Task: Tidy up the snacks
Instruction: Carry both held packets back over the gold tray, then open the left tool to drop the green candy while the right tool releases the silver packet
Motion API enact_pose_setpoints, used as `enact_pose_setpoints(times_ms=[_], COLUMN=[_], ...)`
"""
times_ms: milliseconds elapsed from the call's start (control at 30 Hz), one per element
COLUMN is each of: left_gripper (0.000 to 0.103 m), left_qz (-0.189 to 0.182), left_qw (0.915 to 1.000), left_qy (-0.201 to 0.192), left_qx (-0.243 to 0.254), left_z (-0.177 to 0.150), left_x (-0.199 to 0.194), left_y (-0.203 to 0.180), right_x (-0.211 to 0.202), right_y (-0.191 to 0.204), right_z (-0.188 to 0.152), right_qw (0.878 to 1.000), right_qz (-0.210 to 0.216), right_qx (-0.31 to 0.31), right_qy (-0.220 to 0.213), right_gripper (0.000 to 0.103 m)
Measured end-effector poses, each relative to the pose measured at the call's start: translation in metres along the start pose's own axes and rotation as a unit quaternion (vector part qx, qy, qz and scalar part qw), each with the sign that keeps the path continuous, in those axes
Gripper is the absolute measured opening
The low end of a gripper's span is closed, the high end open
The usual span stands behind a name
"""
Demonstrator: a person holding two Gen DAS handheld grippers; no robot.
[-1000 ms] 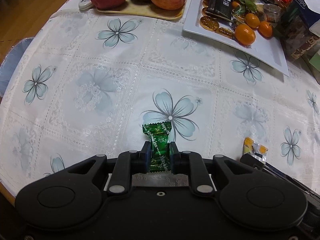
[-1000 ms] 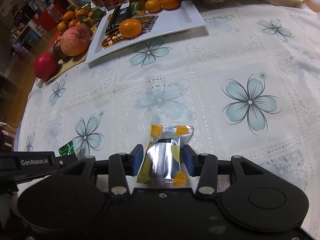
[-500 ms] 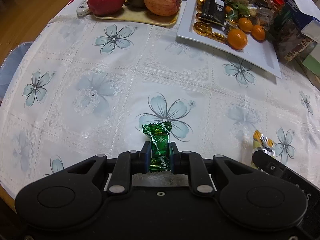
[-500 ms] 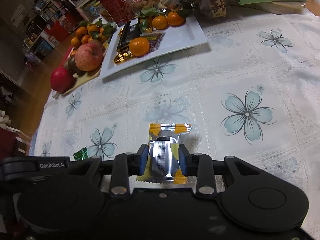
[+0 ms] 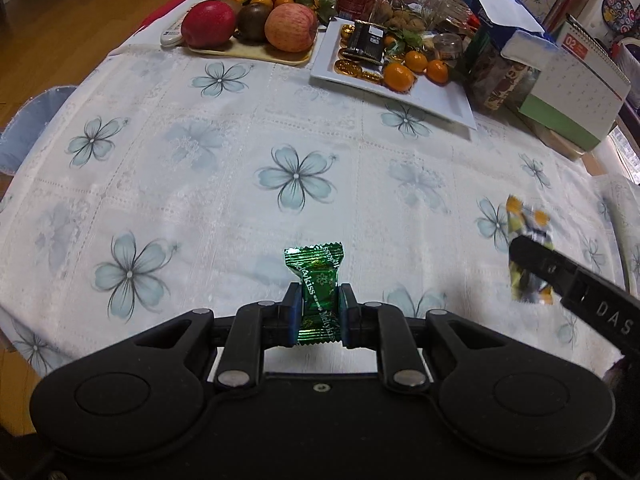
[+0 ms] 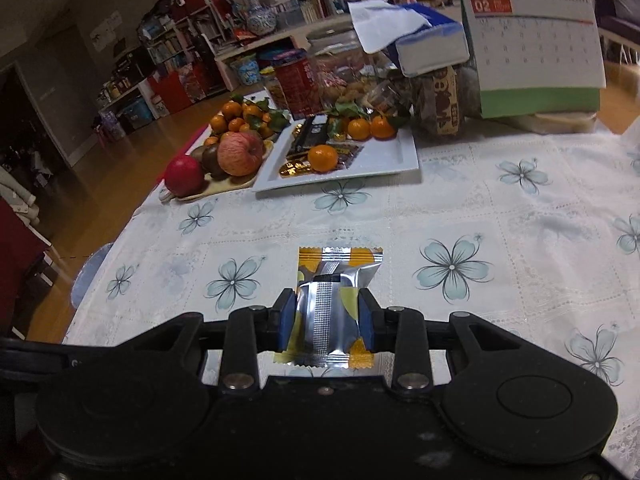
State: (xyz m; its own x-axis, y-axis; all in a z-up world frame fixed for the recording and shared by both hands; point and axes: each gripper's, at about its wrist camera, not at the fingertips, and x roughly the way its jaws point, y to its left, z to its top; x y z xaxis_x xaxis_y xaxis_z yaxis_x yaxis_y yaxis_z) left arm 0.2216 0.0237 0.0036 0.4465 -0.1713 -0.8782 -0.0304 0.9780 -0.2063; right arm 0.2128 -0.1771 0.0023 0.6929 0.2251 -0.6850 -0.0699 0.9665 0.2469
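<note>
My left gripper (image 5: 319, 300) is shut on a green foil candy (image 5: 318, 276), held above the flowered tablecloth (image 5: 200, 140). My right gripper (image 6: 327, 312) is shut on a yellow and silver snack packet (image 6: 340, 268), its blue pads pressing both sides; the packet is lifted off the cloth. In the left wrist view that packet (image 5: 524, 216) shows blurred at the right, in the right gripper's black finger (image 5: 536, 260). At the far end sits a white rectangular plate (image 5: 436, 100) (image 6: 384, 156) with gold coins, a dark chocolate bar and mandarins.
A beige tray (image 5: 256, 50) with apples and mandarins lies left of the plate. Jars, a tissue box (image 5: 500, 12) and a desk calendar (image 6: 532, 44) crowd the far right. A chair seat (image 5: 28, 124) stands by the table's left edge.
The right jaws closed onto the yellow packet. Both grippers rose with their candies and tilted up, bringing the far end of the table into view.
</note>
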Motion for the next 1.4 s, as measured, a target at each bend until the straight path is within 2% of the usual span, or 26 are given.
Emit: enact_pose_setpoints(times_ms=[133,267,400,533,633,800,1100,1400], left_gripper=[0.024,0.024,0.024,0.024,0.024,0.024,0.024,0.024], left_qz=[0.01,-0.001,0.007,0.026,0.028,0.02,0.022,0.026], left_qw=[0.9998,0.9994,0.998,0.9946,0.9938,0.9961,0.9969,0.9974], left_qy=[-0.018,-0.034,-0.056,-0.07,-0.06,-0.029,-0.026,-0.019], left_qx=[0.008,0.006,0.029,0.072,0.089,0.081,0.071,0.064], left_z=[-0.032,-0.052,-0.075,-0.099,-0.113,-0.133,-0.138,-0.137], left_x=[-0.019,-0.033,-0.044,-0.051,-0.049,-0.046,-0.047,-0.042], left_y=[0.003,0.003,-0.007,-0.023,-0.03,-0.031,-0.028,-0.025], right_x=[-0.037,-0.07,-0.096,-0.111,-0.119,-0.129,-0.137,-0.13], right_y=[0.007,0.008,0.004,-0.003,-0.002,0.003,0.005,0.006], right_z=[-0.026,-0.05,-0.073,-0.097,-0.112,-0.132,-0.159,-0.164], right_qw=[1.0,0.999,0.998,0.996,0.995,0.994,0.994,0.994], right_qz=[0.006,0.007,0.004,-0.002,-0.005,-0.022,-0.036,-0.044], right_qx=[-0.014,-0.012,0.02,0.065,0.087,0.091,0.097,0.101], right_qy=[-0.023,-0.039,-0.056,-0.053,-0.052,-0.055,-0.035,-0.023], right_gripper=[0.035,0.035,0.036,0.036,0.036,0.036,0.036,0.036])
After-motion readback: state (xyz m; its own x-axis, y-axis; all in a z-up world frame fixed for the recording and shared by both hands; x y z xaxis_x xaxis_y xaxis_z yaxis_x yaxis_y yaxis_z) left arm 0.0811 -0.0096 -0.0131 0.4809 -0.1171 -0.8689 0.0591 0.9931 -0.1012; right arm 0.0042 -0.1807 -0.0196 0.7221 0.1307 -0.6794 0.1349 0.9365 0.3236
